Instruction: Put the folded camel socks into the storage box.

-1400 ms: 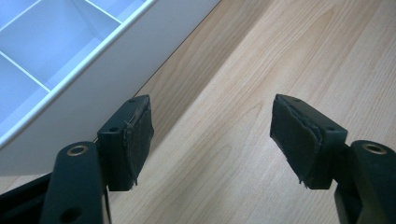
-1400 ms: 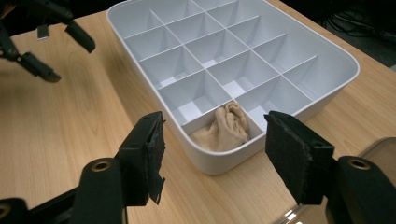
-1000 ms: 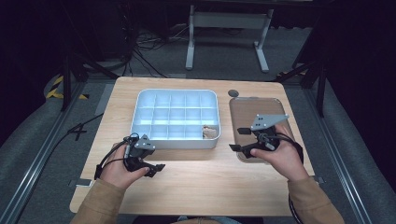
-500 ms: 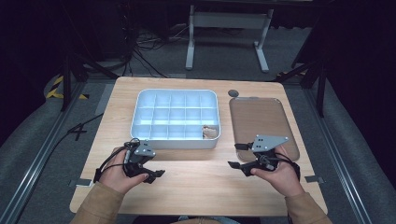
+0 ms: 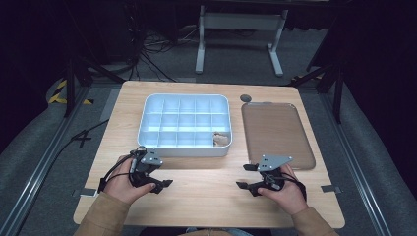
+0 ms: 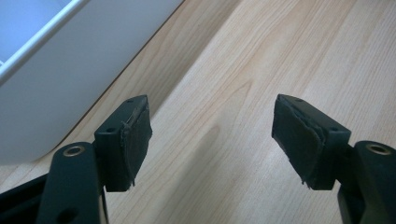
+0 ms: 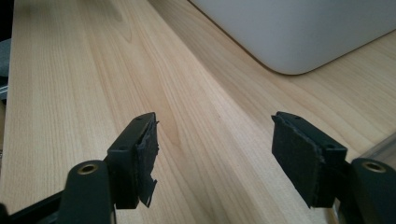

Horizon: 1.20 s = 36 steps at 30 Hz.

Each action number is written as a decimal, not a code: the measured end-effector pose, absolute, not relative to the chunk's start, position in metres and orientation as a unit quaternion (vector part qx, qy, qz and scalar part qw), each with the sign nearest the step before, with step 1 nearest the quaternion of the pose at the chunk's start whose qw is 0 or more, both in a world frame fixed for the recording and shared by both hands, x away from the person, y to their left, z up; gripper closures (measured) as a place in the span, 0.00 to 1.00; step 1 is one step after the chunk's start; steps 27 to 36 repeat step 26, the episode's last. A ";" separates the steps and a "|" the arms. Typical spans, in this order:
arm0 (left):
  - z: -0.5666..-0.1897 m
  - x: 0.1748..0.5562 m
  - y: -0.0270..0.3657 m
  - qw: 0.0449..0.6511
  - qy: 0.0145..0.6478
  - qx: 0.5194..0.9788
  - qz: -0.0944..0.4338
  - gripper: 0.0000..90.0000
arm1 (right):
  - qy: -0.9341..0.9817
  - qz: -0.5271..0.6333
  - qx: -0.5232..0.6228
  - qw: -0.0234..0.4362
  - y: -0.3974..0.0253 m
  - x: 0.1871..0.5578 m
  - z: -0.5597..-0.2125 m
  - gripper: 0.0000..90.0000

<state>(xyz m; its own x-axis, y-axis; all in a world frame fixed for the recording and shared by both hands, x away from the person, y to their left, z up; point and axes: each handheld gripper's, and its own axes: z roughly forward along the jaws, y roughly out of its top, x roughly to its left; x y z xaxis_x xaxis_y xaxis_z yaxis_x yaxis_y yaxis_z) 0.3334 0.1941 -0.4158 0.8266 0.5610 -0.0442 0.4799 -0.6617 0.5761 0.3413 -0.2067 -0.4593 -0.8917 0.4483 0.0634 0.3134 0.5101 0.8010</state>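
Change since earlier frames: both hands drawn back toward the near table edge; the right gripper (image 5: 252, 178), formerly over the brown tray (image 5: 277, 133), now rests on bare wood; the left gripper (image 5: 158, 178) likewise pulled nearer the person.

Fingers: left gripper pads (image 6: 136, 142) black, rubbery, frayed at the edges, spread wide with nothing between them. Right gripper pads (image 7: 147, 156) same make, torn at one corner, likewise apart and empty.

Table (image 5: 206, 201): pale wood-grain laminate, rounded corners, matte.

Compartment box (image 5: 184, 146): white moulded plastic, rectangular, rounded rim, gridded into small cells. Its smooth outer wall shows just beyond each gripper in both gripper views.

Item: one small tan, irregular piece (image 5: 222, 139), material unclear, lying in the near-right corner cell of the box.

Brown tray: flat, shallow, glossy, rounded rectangle, just right of the box; bare.

Grey disc (image 5: 246, 98): small, round, on the table past the tray's far left corner.

Progress, as judged: tray cleared, piece binned, grippers withdrawn; the sorting appears finished or nearly so, with nothing evident left to move.
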 end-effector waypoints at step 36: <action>-0.445 0.345 0.206 0.266 0.293 0.917 0.053 0.33 | 0.875 0.408 0.234 0.115 -0.202 0.339 -0.478 0.35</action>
